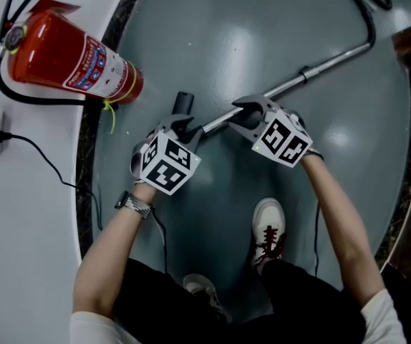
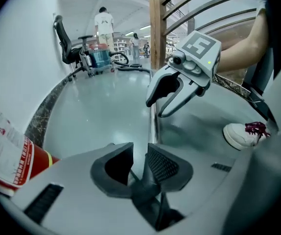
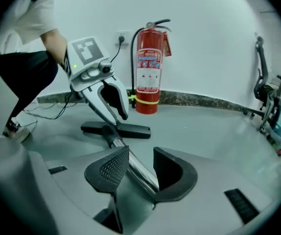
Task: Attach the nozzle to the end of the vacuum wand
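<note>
The right gripper [image 3: 140, 153] straddles the wand [image 1: 277, 92], jaws wide and not clamping; farther along it the left gripper [image 2: 139, 153] hovers narrow-jawed, holding nothing, above the wand's end, where the nozzle [image 3: 130, 129] looks already seated, so a confirming push seems next.

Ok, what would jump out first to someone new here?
The red fire extinguisher against the white wall, upper left in the head view, grabs the eye first. Then the chrome vacuum wand slanting across the floor, with left gripper and right gripper close together near the black nozzle at its end.
</note>
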The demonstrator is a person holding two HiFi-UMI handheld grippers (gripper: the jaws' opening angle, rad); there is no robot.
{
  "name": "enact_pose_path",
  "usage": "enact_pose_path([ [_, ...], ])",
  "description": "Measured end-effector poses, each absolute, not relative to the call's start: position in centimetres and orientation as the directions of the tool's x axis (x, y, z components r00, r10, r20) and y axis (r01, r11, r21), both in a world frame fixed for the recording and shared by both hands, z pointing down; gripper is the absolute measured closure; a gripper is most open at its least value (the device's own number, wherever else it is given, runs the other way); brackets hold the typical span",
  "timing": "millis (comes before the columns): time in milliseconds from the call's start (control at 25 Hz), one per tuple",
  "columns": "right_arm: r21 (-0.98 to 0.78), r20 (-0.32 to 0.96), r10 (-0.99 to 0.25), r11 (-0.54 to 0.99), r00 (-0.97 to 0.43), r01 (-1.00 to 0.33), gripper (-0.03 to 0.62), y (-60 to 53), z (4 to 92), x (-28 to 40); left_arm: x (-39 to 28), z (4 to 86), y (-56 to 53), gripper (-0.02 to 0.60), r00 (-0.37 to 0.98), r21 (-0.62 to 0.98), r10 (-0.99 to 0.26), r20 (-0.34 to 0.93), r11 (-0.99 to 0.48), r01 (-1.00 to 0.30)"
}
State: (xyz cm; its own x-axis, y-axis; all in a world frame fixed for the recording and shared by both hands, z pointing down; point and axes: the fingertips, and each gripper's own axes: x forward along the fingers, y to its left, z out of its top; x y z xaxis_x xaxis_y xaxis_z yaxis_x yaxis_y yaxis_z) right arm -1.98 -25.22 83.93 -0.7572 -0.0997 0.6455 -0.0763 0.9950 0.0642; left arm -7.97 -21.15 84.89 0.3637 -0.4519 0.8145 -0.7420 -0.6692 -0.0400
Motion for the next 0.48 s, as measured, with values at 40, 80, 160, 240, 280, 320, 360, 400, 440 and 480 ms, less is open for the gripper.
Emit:
enact_pose_path([
  [40,0.047,0.622,-0.116,0.993,-0.774,-0.111,0.425,-25.4,83.1,-1.9,-8.1,84.2,-21.5,0.497,0.36,-0.056,-0.477,0.801,-0.659,-0.75],
  [80,0.037,0.598,-0.137,0.989,-0.79,-0.143,0.427,-25.6,82.3,-1.8,-8.1,83.3,-22.0,0.512,0.356,-0.076,-0.508,0.784,-0.648,-0.758],
  [160,0.037,0.556,-0.183,0.98,-0.811,-0.196,0.447,-26.1,80.4,-1.5,-8.2,81.2,-22.9,0.54,0.351,-0.127,-0.588,0.729,-0.62,-0.774],
  [240,0.047,0.523,-0.231,0.969,-0.82,-0.244,0.482,-26.7,78.5,-1.0,-8.2,78.6,-23.8,0.572,0.356,-0.17,-0.67,0.652,-0.586,-0.792],
  [280,0.051,0.507,-0.257,0.962,-0.823,-0.268,0.493,-27.1,77.6,-0.8,-8.1,77.2,-24.2,0.576,0.359,-0.182,-0.706,0.61,-0.566,-0.804],
  [320,0.057,0.486,-0.283,0.954,-0.827,-0.294,0.5,-27.6,76.6,-0.6,-8.2,75.7,-24.6,0.58,0.361,-0.187,-0.739,0.569,-0.544,-0.818],
  [360,0.062,0.458,-0.309,0.946,-0.833,-0.317,0.511,-28.1,75.5,-0.4,-8.2,74.2,-25.0,0.58,0.363,-0.183,-0.768,0.528,-0.52,-0.834],
  [400,0.066,0.424,-0.335,0.938,-0.842,-0.34,0.523,-28.6,74.3,-0.1,-8.2,72.9,-25.4,0.581,0.368,-0.173,-0.793,0.485,-0.499,-0.849],
  [440,0.067,0.384,-0.358,0.93,-0.851,-0.361,0.534,-28.9,72.9,0.2,-8.1,71.5,-25.7,0.581,0.373,-0.162,-0.816,0.442,-0.482,-0.861],
  [480,0.066,0.345,-0.38,0.922,-0.859,-0.381,0.542,-29.2,71.6,0.4,-8.0,70.2,-25.9,0.581,0.378,-0.155,-0.835,0.399,-0.468,-0.87],
])
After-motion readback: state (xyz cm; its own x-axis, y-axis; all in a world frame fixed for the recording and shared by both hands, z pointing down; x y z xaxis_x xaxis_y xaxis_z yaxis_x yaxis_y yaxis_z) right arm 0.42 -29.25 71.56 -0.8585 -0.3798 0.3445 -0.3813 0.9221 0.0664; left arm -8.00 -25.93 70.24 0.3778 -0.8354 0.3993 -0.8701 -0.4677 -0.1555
